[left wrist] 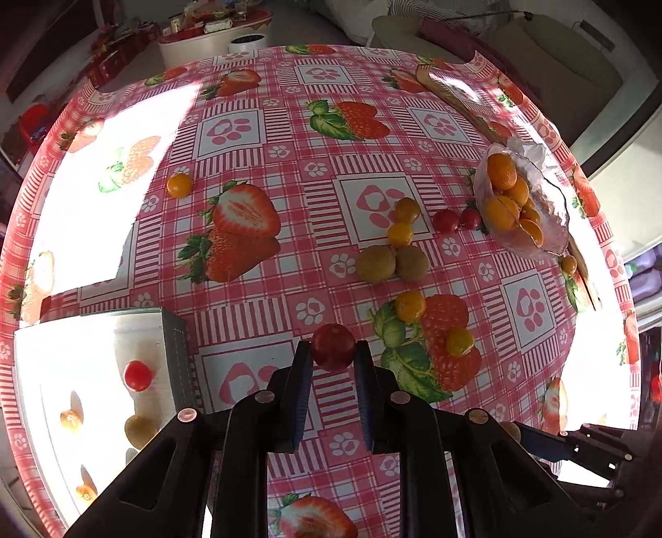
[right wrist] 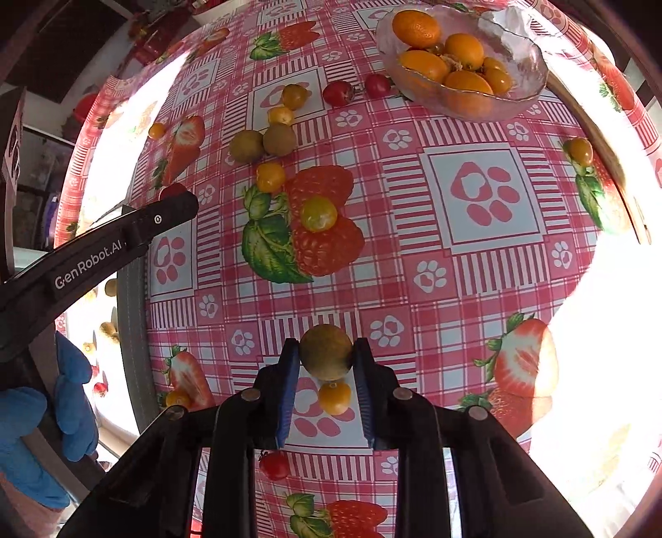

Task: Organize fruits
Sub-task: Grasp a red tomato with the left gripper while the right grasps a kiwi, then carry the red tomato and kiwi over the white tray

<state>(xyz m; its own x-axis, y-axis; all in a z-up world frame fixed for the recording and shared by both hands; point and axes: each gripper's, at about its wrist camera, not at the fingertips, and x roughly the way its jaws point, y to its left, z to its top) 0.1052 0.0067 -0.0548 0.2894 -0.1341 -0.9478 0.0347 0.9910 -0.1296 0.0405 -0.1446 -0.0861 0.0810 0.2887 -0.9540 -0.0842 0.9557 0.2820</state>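
My left gripper point(left wrist: 333, 351) is shut on a red cherry tomato point(left wrist: 333, 347), held above the strawberry tablecloth just right of a white tray point(left wrist: 99, 331). The tray holds a red tomato point(left wrist: 137, 375) and some small fruits. My right gripper point(right wrist: 326, 354) is shut on a brown-green round fruit point(right wrist: 326, 351) above the cloth. A glass bowl point(right wrist: 525, 62) at the far right holds several orange kumquats point(right wrist: 416, 28). Loose on the table lie two brown-green fruits point(left wrist: 375, 264), two red tomatoes point(left wrist: 446, 221) and several yellow cherry tomatoes point(left wrist: 409, 306).
The left gripper's arm point(right wrist: 124, 238) and a blue-gloved hand point(right wrist: 70, 397) show at the left of the right wrist view. A yellow tomato point(right wrist: 335, 398) and a red one point(right wrist: 274, 465) lie under the right gripper. A wooden utensil point(left wrist: 451, 97) lies at the far right edge.
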